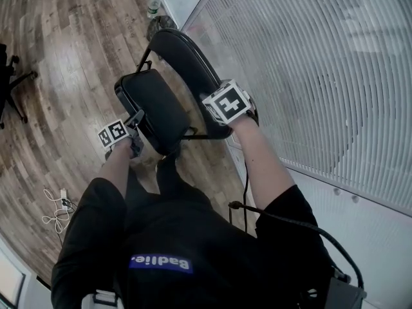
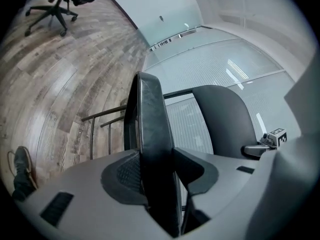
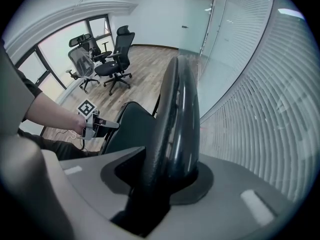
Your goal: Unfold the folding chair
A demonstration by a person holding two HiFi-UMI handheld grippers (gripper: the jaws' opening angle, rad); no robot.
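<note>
A black folding chair stands partly unfolded beside a glass wall. Its padded seat [image 1: 153, 107] tilts toward me and its backrest [image 1: 187, 56] rises behind it. My left gripper [image 1: 136, 124] is at the seat's near edge. In the left gripper view that edge [image 2: 150, 129] runs between the jaws and both pads lie against it near their tips. My right gripper [image 3: 167, 166] points steeply down and is shut on the backrest's top edge [image 3: 177, 109]. Its marker cube [image 1: 226, 103] hides the jaws in the head view.
The striped glass wall [image 1: 309, 76] runs close along the chair's right side. Thin frame tubes [image 2: 102, 116] show beside the seat. Office chairs [image 3: 117, 54] stand far across the wood floor [image 1: 71, 50]. A white cable [image 1: 56, 212] lies on the floor at my left.
</note>
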